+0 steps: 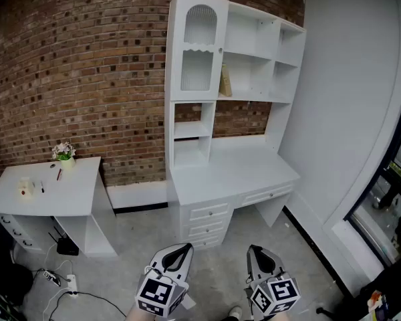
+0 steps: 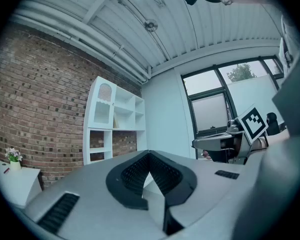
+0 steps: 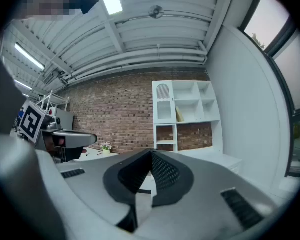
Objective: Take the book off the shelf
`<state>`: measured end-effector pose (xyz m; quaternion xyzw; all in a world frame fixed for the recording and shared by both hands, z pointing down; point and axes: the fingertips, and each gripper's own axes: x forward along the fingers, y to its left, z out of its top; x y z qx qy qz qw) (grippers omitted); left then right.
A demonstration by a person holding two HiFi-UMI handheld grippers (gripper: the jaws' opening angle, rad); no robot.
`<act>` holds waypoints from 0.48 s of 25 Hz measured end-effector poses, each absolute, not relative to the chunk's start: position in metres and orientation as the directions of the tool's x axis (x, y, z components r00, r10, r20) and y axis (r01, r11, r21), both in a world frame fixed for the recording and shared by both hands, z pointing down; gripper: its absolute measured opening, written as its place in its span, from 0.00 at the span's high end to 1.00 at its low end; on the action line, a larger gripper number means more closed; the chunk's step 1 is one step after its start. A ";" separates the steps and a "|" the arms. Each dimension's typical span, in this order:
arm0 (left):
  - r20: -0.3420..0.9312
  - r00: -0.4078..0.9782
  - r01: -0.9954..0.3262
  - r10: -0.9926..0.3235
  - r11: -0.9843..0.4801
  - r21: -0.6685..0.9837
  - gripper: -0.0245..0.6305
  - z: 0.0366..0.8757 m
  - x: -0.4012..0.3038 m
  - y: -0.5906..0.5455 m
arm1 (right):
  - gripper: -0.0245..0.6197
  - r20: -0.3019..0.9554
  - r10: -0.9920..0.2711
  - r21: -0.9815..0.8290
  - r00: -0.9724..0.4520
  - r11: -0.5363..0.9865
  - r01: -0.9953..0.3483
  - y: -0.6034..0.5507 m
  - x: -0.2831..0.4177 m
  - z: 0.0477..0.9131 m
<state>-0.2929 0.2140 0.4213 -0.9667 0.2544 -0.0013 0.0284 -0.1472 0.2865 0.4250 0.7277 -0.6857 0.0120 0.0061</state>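
Note:
A thin tan book (image 1: 224,81) leans upright in a middle cubby of the white shelf unit (image 1: 234,52) against the brick wall; the same book (image 3: 179,115) shows small in the right gripper view. Both grippers hang low at the bottom of the head view, far from the shelf. My left gripper (image 1: 182,249) is shut with nothing in it, its jaws (image 2: 149,156) meeting at the tips. My right gripper (image 1: 255,251) is shut and empty too, its black pads (image 3: 162,171) touching.
A white desk with drawers (image 1: 234,179) stands under the shelf. A small white side table (image 1: 47,189) at the left carries a flower pot (image 1: 65,154) and small items. Cables and a power strip (image 1: 70,285) lie on the grey floor. A window wall (image 1: 387,199) runs along the right.

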 end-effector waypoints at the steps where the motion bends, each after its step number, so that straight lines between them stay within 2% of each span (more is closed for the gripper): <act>1: -0.004 0.872 -0.488 -0.489 -0.871 -0.054 0.94 0.423 -0.294 0.216 | 0.96 0.025 -0.998 -0.005 0.057 -0.058 -0.998 0.288 -0.149 0.426; 12: 0.009 0.874 -0.485 -0.486 -0.873 -0.049 0.94 0.432 -0.297 0.224 | 0.95 0.059 -0.997 -0.028 0.047 -0.048 -0.998 0.294 -0.154 0.442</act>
